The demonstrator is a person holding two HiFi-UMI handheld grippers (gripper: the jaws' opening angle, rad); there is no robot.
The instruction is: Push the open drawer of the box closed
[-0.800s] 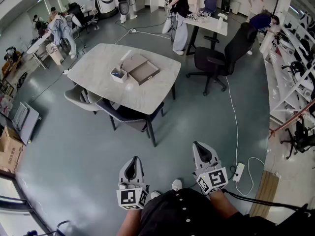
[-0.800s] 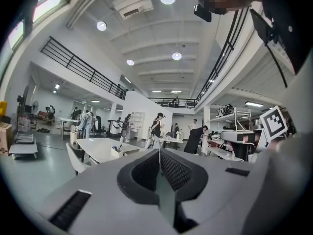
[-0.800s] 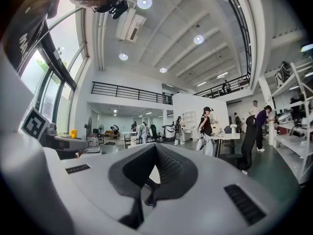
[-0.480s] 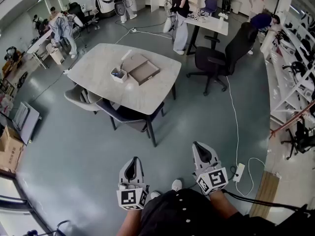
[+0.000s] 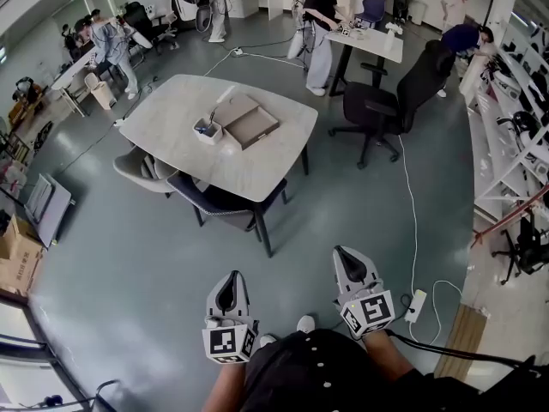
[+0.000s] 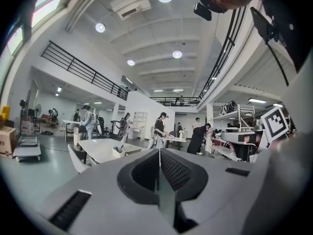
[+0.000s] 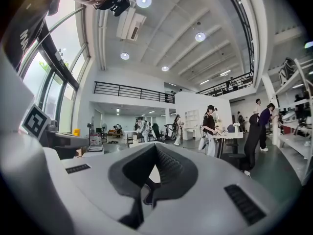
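Note:
A flat grey-brown box (image 5: 250, 121) lies on the pale table (image 5: 171, 136) far ahead of me. Its small white drawer (image 5: 207, 130) stands out toward the table's left, with small items inside. Both grippers are held low by my body, well short of the table, over the grey floor. My left gripper (image 5: 229, 282) has its jaws together and holds nothing; from the left gripper view (image 6: 159, 153) the table (image 6: 95, 147) and the drawer (image 6: 118, 151) show small in the distance. My right gripper (image 5: 347, 257) is also shut and empty (image 7: 155, 149).
Two chairs (image 5: 141, 172) (image 5: 225, 202) stand at the table's near side. A black office chair (image 5: 377, 110) is to its right. A power strip with a white cable (image 5: 417, 303) lies on the floor by my right gripper. People stand at desks behind; shelves (image 5: 515, 144) line the right.
Both grippers stay where they were, shut. The head view has shifted slightly, and people at the back of the room have moved.

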